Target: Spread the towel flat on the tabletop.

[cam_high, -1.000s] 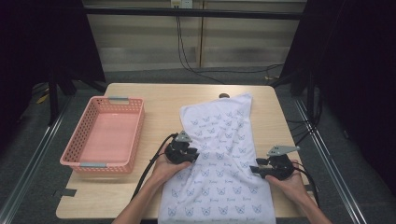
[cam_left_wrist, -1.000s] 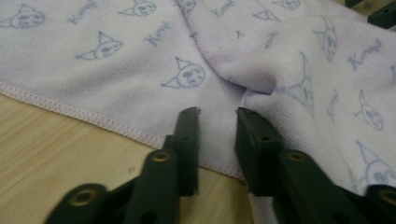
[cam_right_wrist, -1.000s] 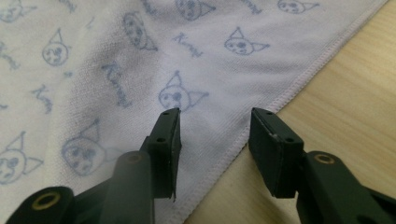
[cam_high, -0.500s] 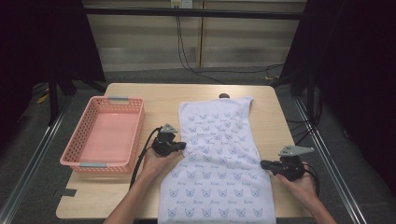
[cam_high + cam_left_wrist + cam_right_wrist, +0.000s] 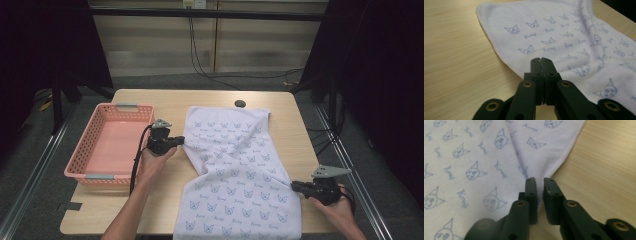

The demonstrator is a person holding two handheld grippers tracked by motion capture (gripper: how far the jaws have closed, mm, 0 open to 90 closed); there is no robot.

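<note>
Jaws of the left gripper (image 5: 541,61) are pressed together on the left edge of the towel (image 5: 235,165), its hem pinched between the pads; in the left gripper view almost no gap shows between the two black jaws. The right gripper (image 5: 539,182) has its jaws a little apart, with the towel's right edge caught in the narrow gap and bunched into a fold that runs away from the tips. The right jaws have just been closing and then easing open slightly; the cloth sits between them and looks gripped.

From the high view, the towel lies on the table (image 5: 210,102), stretched at a slant between the two grippers. Its far end rests flat near the table's far edge, just below a small dark disc (image 5: 240,104). Its near end hangs over the near edge. A ridge of cloth runs across the middle from the left gripper (image 5: 176,142) to the right gripper (image 5: 296,186). The towel is white with a pale blue cat-face print.

Left of the towel, a pink basket (image 5: 95,132) stands on the table, just beside the left hand (image 5: 156,159). The right hand (image 5: 335,205) is at the table's near right corner.
</note>
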